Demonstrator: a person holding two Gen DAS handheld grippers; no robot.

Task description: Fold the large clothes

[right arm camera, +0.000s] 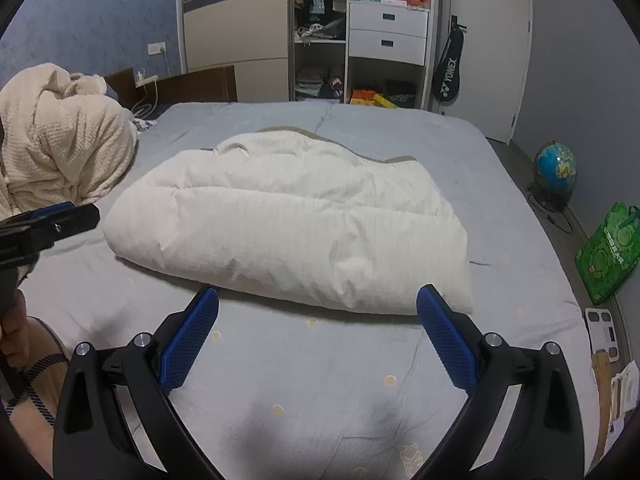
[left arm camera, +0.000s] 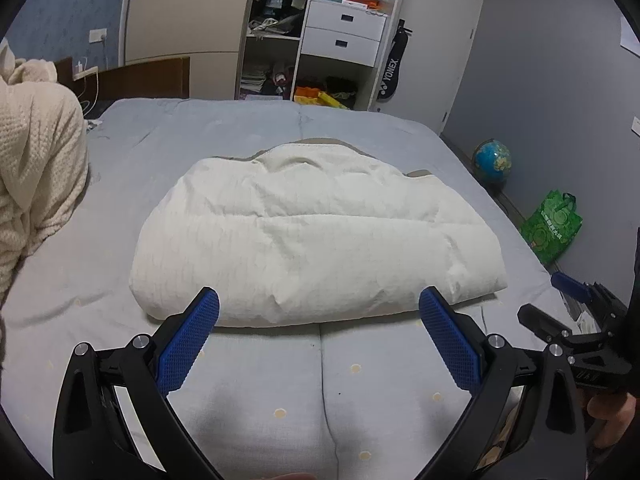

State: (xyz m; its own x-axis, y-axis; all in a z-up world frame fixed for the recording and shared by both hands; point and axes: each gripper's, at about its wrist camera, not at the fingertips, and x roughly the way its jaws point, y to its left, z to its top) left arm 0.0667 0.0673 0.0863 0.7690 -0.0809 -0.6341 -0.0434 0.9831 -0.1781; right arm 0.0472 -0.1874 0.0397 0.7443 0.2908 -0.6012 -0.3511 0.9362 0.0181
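A puffy white garment [left arm camera: 312,236] lies folded into a thick bundle in the middle of the grey-blue bed [left arm camera: 320,380]. It also shows in the right wrist view [right arm camera: 296,232]. My left gripper [left arm camera: 319,304] is open and empty, its blue pads just short of the bundle's near edge. My right gripper [right arm camera: 318,302] is open and empty, also just in front of the bundle's near edge. The right gripper shows at the right edge of the left wrist view [left arm camera: 568,312]. The left gripper shows at the left edge of the right wrist view [right arm camera: 52,220].
A cream knitted garment [right arm camera: 60,140] is heaped at the bed's left side. An open wardrobe [right arm camera: 360,32] stands behind the bed. A globe [right arm camera: 555,168], a green bag [right arm camera: 608,256] and a white scale [right arm camera: 604,332] sit on the floor at the right.
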